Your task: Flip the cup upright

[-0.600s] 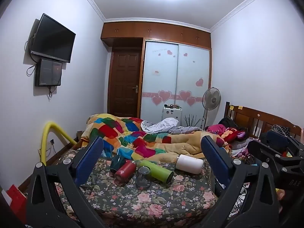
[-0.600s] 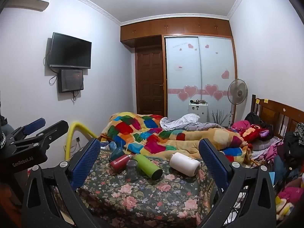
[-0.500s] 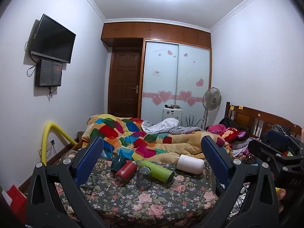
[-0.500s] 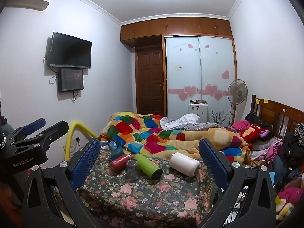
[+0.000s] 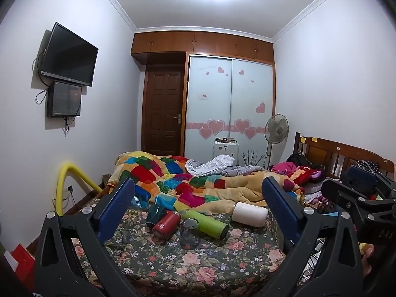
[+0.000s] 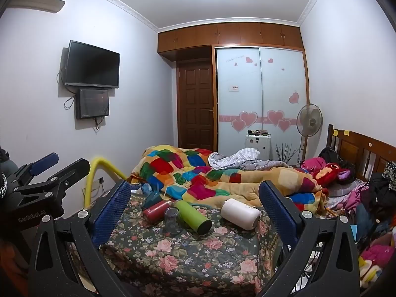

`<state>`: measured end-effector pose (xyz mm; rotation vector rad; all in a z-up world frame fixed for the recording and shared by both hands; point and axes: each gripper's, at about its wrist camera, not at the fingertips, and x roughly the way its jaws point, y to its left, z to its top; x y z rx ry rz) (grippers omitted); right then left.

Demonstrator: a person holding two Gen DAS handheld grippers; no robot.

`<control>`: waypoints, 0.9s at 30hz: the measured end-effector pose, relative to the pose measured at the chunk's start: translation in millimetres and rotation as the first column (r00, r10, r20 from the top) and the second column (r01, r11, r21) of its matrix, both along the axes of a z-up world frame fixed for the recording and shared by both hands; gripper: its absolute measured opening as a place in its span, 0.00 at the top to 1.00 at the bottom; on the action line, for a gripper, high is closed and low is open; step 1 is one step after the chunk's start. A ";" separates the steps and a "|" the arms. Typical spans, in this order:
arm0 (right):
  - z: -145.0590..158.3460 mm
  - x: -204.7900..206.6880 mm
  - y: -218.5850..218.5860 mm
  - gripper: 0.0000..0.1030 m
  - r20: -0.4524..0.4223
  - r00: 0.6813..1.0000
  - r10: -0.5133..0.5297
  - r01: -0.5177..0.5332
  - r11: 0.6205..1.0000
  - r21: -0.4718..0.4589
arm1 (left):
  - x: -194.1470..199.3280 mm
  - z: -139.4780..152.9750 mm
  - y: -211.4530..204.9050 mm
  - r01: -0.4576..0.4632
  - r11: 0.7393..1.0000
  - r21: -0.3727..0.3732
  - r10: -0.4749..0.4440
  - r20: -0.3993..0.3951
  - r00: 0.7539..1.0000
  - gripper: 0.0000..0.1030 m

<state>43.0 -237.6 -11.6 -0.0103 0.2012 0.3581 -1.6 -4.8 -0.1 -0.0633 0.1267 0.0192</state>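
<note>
Several cups and flasks lie on the floral bedcover [image 5: 198, 267]: a clear glass cup [image 5: 189, 230] standing mouth-down, a red flask [image 5: 166, 224], a green flask [image 5: 206, 222], a white cup [image 5: 250, 214] and a dark teal cup [image 5: 156, 212] on their sides. In the right wrist view I see the glass cup [image 6: 172, 220], red flask [image 6: 156, 211], green flask [image 6: 193, 216] and white cup [image 6: 238, 214]. My left gripper [image 5: 198, 198] is open and empty, well short of them. My right gripper [image 6: 194, 195] is open and empty, also short of them.
A patchwork quilt [image 5: 188, 183] is heaped behind the cups. A yellow tube [image 5: 71, 180] arches at the left bed edge. Clothes and a red plush [image 6: 326, 173] pile by the wooden headboard [image 6: 358, 151] at right. The other gripper shows at each view's side.
</note>
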 end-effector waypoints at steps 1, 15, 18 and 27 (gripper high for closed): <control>0.0 -0.1 -0.1 0.00 0.000 1.000 0.000 0.000 1.000 0.000 | -0.3 -0.3 0.8 0.000 1.000 -0.001 0.000 0.001 1.000 0.00; 0.0 -0.1 0.5 0.00 0.000 1.000 -0.002 0.002 1.000 -0.002 | -1.6 -0.1 2.4 0.001 1.000 -0.002 -0.001 0.002 1.000 0.00; 0.2 0.1 0.6 0.00 0.000 1.000 -0.002 0.002 1.000 -0.003 | -2.5 -0.3 2.1 0.001 1.000 -0.002 -0.001 0.003 1.000 0.00; 0.2 -0.2 -0.4 0.00 0.000 1.000 -0.003 0.003 1.000 -0.005 | -2.6 -0.8 2.1 0.000 1.000 -0.005 0.000 0.000 1.000 0.00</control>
